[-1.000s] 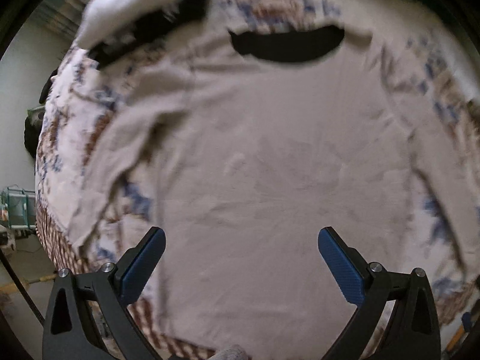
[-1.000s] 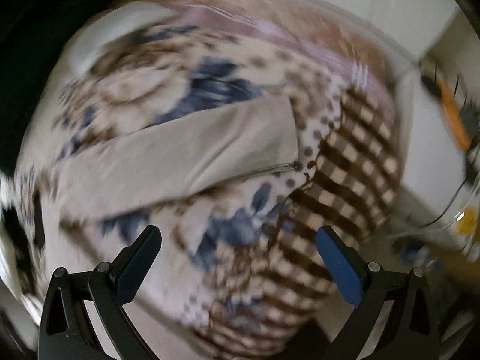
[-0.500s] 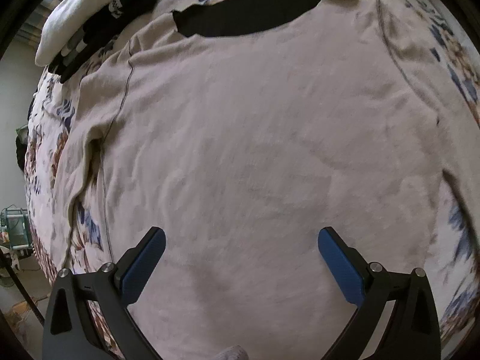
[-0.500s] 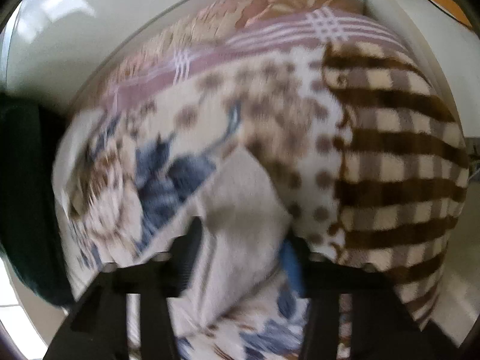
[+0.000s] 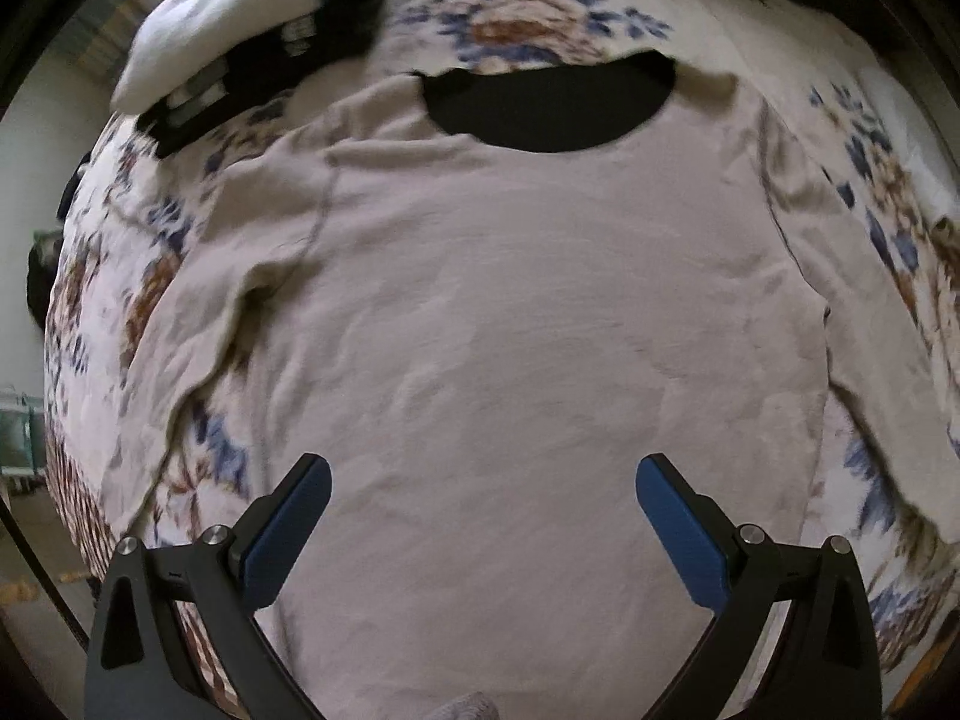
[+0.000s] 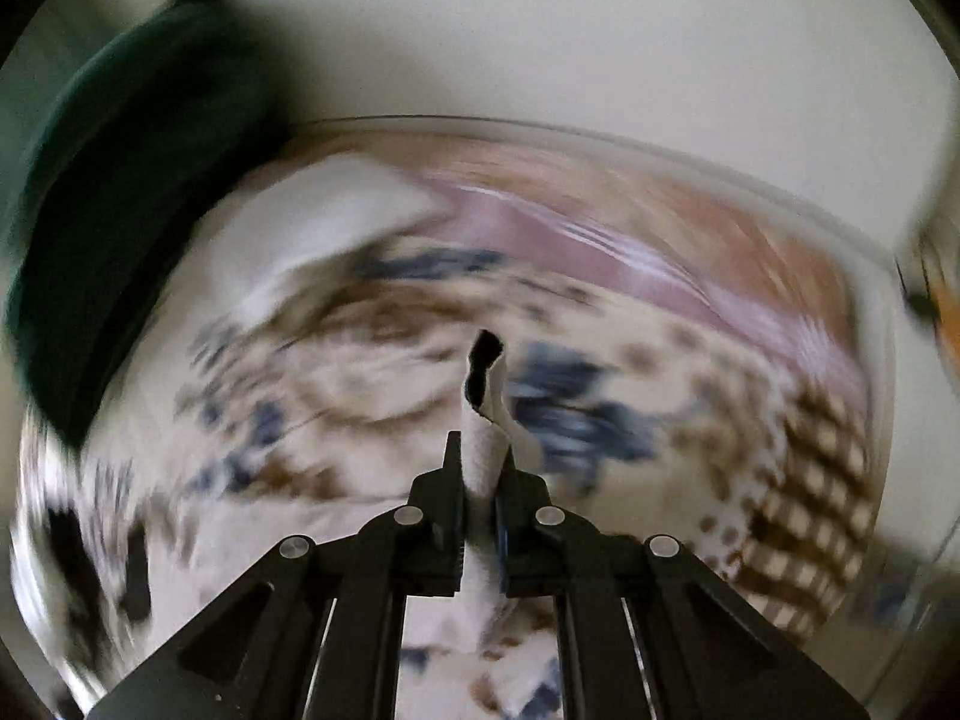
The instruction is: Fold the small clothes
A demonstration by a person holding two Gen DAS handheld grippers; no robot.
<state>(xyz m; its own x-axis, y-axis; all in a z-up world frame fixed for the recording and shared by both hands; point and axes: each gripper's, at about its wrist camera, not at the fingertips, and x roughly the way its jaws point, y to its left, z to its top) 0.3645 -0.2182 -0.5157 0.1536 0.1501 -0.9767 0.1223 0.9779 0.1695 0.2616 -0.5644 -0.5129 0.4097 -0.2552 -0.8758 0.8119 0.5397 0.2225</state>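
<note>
A beige long-sleeved top [image 5: 510,312] lies spread flat on a flower-patterned blanket [image 5: 540,36], its dark neck opening [image 5: 546,108] at the far side. My left gripper [image 5: 480,516] is open and empty, hovering over the lower middle of the top. My right gripper [image 6: 480,480] is shut on the end of the top's beige sleeve [image 6: 483,420], which sticks up between the fingers and is lifted above the blanket [image 6: 372,372]. That view is blurred.
A white and black pile of clothes [image 5: 240,60] lies at the far left of the bed. A dark green cloth [image 6: 120,228] lies at the left of the right wrist view. A pale wall [image 6: 570,42] stands behind the bed. The blanket's brown checked border [image 6: 804,480] hangs at the right.
My right gripper has closed on the sleeve end and lifted it. My left gripper has stayed open, drawing back a little from the top after coming closer.
</note>
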